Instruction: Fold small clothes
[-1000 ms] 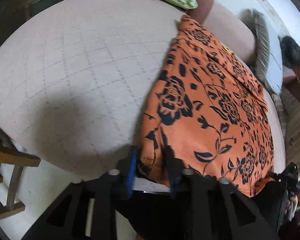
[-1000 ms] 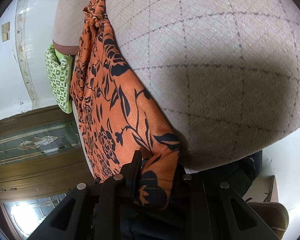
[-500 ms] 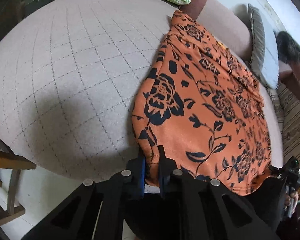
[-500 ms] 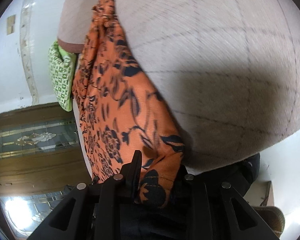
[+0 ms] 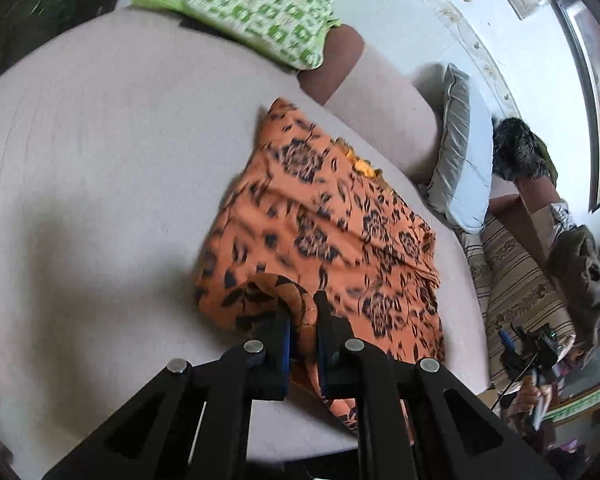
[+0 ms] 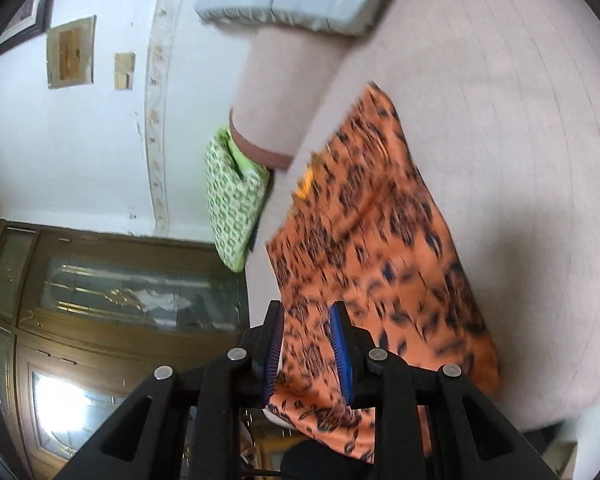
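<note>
An orange garment with dark flower print (image 5: 320, 224) lies on a pale quilted bed (image 5: 100, 160). My left gripper (image 5: 303, 320) is shut on its near hem, which curls up and over toward the far end. In the right wrist view the same garment (image 6: 380, 232) is blurred by motion. My right gripper (image 6: 306, 328) is shut on the other near corner, with cloth bunched between the blue pads and hanging below them.
A green patterned pillow (image 5: 236, 4) lies at the head of the bed, also in the right wrist view (image 6: 232, 200). A grey cushion (image 5: 460, 148) and a striped sofa (image 5: 516, 280) stand to the right. A wooden glass door (image 6: 100, 312) is behind.
Both grippers have lifted the near hem and carried it forward toward the far end. The garment now looks shorter and doubled over. The left jaws closed tighter on the cloth.
</note>
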A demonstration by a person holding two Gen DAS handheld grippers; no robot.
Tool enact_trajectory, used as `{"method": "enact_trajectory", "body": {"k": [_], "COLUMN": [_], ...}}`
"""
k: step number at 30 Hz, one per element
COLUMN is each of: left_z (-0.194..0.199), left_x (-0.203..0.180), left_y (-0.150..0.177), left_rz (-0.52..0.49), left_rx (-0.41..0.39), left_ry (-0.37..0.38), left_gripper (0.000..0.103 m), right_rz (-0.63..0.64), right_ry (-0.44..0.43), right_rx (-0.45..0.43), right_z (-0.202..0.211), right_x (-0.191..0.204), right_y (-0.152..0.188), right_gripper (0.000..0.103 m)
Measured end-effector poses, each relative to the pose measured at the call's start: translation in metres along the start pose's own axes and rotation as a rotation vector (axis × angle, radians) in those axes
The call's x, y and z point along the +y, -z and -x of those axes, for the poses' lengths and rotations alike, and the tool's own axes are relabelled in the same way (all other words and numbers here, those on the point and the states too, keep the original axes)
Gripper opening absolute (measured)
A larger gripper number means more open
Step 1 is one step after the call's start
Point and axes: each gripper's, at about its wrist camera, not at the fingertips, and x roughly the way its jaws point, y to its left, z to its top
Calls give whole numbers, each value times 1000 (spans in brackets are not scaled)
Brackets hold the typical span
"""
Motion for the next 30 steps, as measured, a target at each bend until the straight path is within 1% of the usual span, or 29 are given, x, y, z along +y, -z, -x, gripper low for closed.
{"method": "enact_trajectory", "body": {"k": [2, 5, 6, 7, 8, 10, 12, 14, 15, 16, 17, 19, 20, 21, 22, 23, 24, 25, 27, 28, 29, 30], "left_z": [-7, -12, -14, -14, -13, -10, -4, 0, 2, 4, 5, 6, 7, 7, 7, 6, 5, 4, 3, 2, 1, 0], "left_x": [-9, -15, -15, -13, -10, -4, 3, 6, 7, 8, 8, 7, 7, 7, 9, 11, 15, 21, 31, 37, 44, 51], "left_y": [-10, -8, -4, -1, 3, 11, 19, 23, 25, 26, 28, 32, 33, 35, 36, 38, 40, 42, 47, 49, 53, 56], "left_rz": [-19, -42, -45, -41, -35, -29, -18, -5, -1, 2, 4, 2, -1, -2, 0, 5, 12, 24, 49, 62, 78, 92], "left_rx": [-2, 5, 8, 13, 18, 23, 23, 20, 19, 19, 19, 19, 19, 21, 26, 33, 44, 55, 77, 88, 96, 101], "left_ry": [-2, -7, -9, -14, -23, -42, -58, -61, -64, -66, -69, -79, -82, -86, -91, -98, -104, -112, -139, -159, -182, -191], "left_gripper": [10, 10, 10, 10, 10, 10, 10, 10, 10, 10, 10, 10, 10, 10, 10, 10, 10, 10, 14, 21, 32, 39], "right_rz": [10, 62, 79, 81, 72, 28, -34, -85, -108, -118, -139, -173, -187, -192, -198, -197, -181, -163, -72, -49, -34, -29], "right_ry": [115, 247, 300, 332, 362, 388, 390, 387, 378, 368, 346, 328, 317, 314, 309, 312, 332, 345, 379, 389, 396, 397], "right_rx": [26, 94, 116, 129, 136, 141, 196, 237, 271, 286, 296, 314, 322, 322, 317, 320, 326, 313, 270, 262, 259, 267], "right_z": [-5, -8, -7, -6, -3, 5, 7, 3, -2, -6, -11, -21, -28, -29, -35, -38, -42, -45, -42, -42, -41, -42], "right_x": [6, 4, -2, -8, -18, -43, -68, -85, -93, -97, -102, -108, -112, -114, -116, -117, -115, -113, -97, -93, -89, -87], "right_y": [-15, -15, -10, -7, -2, 12, 27, 42, 52, 59, 66, 76, 82, 87, 92, 95, 98, 98, 97, 96, 95, 94], "right_gripper": [27, 29, 41, 70, 77, 78, 78, 78, 78, 78, 78, 78, 76, 66, 38, 25, 20, 17, 13, 13, 13, 13]}}
